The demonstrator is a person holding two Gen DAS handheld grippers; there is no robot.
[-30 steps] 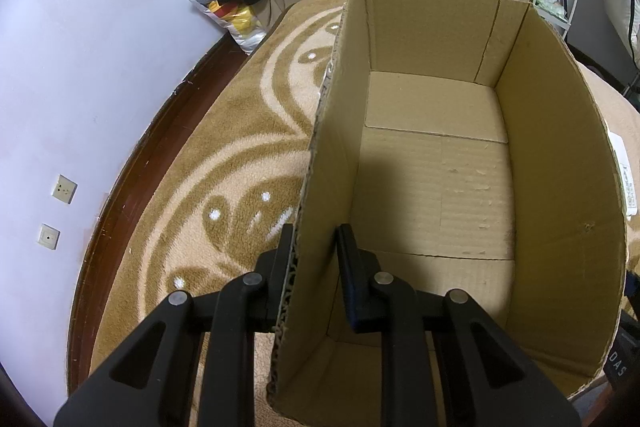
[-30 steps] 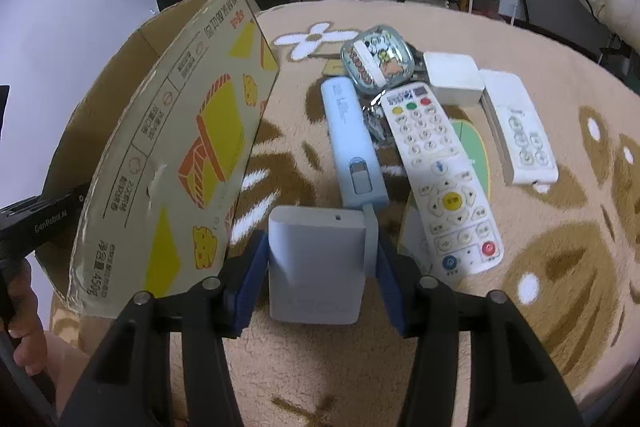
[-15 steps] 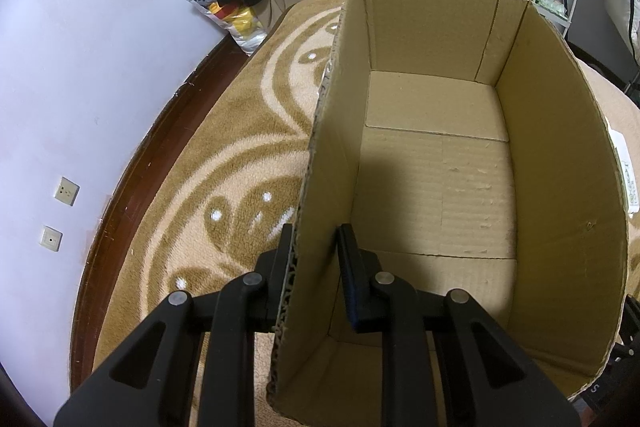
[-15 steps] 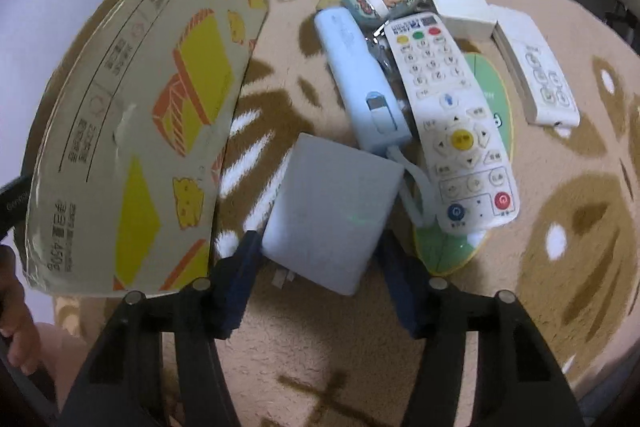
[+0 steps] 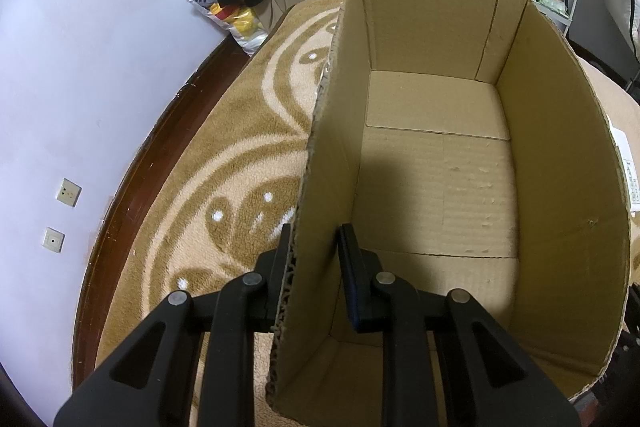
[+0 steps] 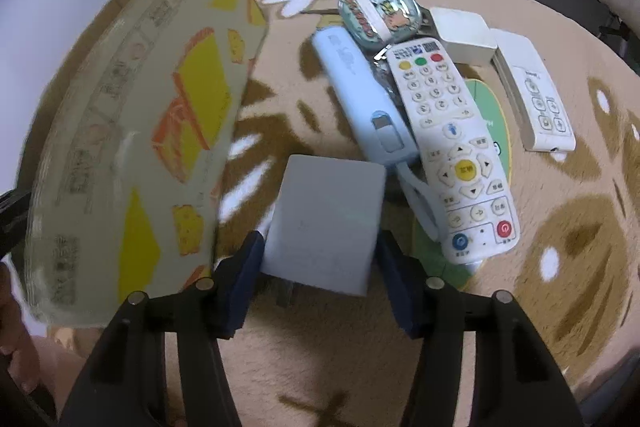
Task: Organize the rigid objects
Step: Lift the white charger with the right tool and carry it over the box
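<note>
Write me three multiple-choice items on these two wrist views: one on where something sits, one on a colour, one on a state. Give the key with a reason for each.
1. Where does the cardboard box stand relative to the white charger block in the right wrist view?
A. To its left
B. To its right
C. On top of it

2. What colour is the round centre button on the large white remote?
A. Blue
B. Yellow
C. Black

3. What is the left hand-held gripper doing?
A. Hanging open above the rug
B. Shut on a remote
C. Shut on the box's side wall

Key: A, the box fills the left of that view, with the block between the fingers of the right hand-held gripper; B, the centre button is yellow; C, one finger sits outside the wall and one inside the cardboard box.
</note>
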